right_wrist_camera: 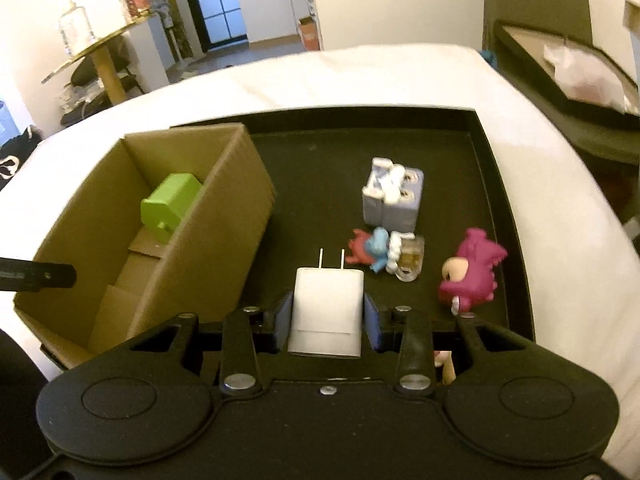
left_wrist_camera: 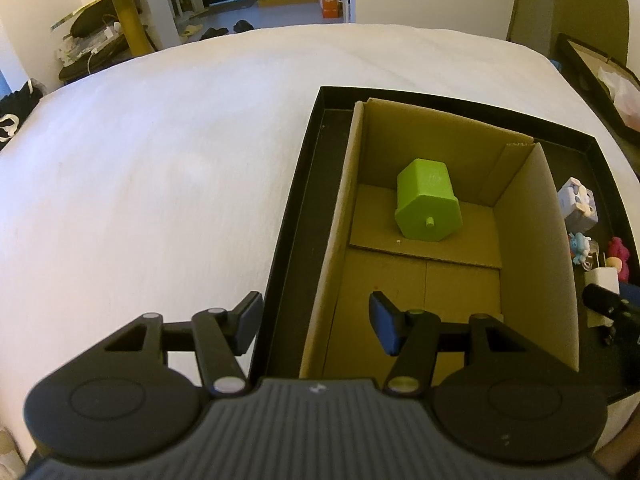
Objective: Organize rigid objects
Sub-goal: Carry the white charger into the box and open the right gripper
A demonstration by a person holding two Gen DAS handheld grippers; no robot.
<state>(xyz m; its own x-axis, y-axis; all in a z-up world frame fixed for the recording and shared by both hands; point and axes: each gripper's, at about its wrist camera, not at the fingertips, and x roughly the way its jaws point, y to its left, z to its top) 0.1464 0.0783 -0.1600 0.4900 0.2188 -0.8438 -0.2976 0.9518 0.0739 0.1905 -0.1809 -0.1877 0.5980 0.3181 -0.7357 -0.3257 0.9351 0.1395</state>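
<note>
Between the pads of our right gripper (right_wrist_camera: 327,314) we are clamping a white plug-in charger (right_wrist_camera: 327,312), its two prongs pointing forward over the black tray (right_wrist_camera: 486,168). Beside the tray's cardboard box (right_wrist_camera: 224,240), we are holding our left gripper (left_wrist_camera: 316,324) with its fingers spread apart, gripping nothing, straddling the box's left wall. A green hexagonal block (left_wrist_camera: 428,206) is lying on its side inside the box. A grey-blue cube toy (right_wrist_camera: 392,198), a blue-and-red figure (right_wrist_camera: 372,250) and a magenta figure (right_wrist_camera: 472,272) are resting on the tray floor. No legible writing is showing.
</note>
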